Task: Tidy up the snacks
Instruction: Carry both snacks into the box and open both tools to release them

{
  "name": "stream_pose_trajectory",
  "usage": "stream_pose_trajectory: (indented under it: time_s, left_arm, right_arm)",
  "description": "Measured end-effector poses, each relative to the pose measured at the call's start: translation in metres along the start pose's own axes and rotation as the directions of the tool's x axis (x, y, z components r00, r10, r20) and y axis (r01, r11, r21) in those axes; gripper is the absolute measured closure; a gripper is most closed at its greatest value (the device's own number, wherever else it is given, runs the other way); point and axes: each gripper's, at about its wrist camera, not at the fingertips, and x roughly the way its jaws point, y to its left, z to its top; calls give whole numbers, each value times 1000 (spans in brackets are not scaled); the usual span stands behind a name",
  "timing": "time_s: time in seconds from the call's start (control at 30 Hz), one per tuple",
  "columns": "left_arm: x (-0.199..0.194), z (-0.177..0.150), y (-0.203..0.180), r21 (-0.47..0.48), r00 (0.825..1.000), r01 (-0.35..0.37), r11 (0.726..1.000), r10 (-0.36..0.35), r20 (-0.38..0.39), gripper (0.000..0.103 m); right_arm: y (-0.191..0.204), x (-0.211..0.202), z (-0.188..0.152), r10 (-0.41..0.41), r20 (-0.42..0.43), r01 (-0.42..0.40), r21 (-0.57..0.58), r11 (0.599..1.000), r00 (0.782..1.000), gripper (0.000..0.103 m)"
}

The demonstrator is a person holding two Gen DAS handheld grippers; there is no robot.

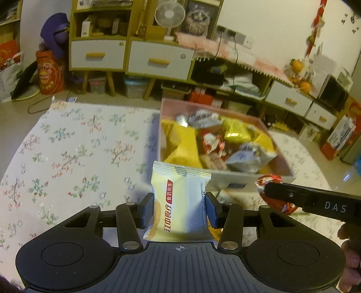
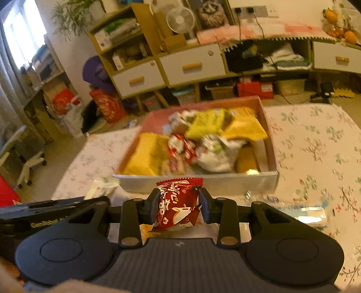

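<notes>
My left gripper (image 1: 179, 204) is shut on a pale yellow snack packet (image 1: 178, 193) with a red label, held upright just in front of the snack box. The open box (image 1: 248, 178), pink inside, holds several yellow, red and silver packets. My right gripper (image 2: 178, 202) is shut on a red snack packet (image 2: 177, 205), also close to the near wall of the box (image 2: 203, 183). In the left wrist view the right gripper's finger (image 1: 293, 196) shows at the right with the red packet (image 1: 269, 180). The right wrist view has the left gripper's body (image 2: 56, 209) at the left, with the pale packet (image 2: 101, 184).
The box stands on a table with a floral cloth (image 1: 67, 146). A clear plastic wrapper (image 2: 304, 210) lies on the cloth to the right of my right gripper. Low cabinets with white drawers (image 1: 158, 60) and a fan (image 1: 169, 15) line the far wall.
</notes>
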Motion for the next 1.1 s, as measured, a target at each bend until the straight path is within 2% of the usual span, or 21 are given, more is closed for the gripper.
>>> stream_pose_trajectory:
  time_s: [0.13,0.4,0.53,0.67,0.83,1.1]
  left_arm:
    - [-1,12,-4,14,1000,0,1000,0,30,58]
    - [20,43,-11,48,999,-9,999,6,46,58]
    - [35,58,-15,42,998,-8,999,6,55,58]
    - [50,70,-18,20,999,-3,1000,2,49,58]
    - [65,83,-21,21,998,-26,999,24,59,58]
    - [78,87,-23,1,999,-4,1000,4,36,58]
  right_arm:
    - [4,-2,8,33,45,-33,0,999,998,70]
    - [-5,18,24,24,81,-27,27,999,996,70]
    - [-11,27,30,14,95,-20,62,998,995,70]
    - [-17,32,35,40,104,-51,109,993,994,69]
    - [-14,33,36,56,107,-67,109,992,993,70]
    - [-19,31,36,51,110,-63,113,992,993,60]
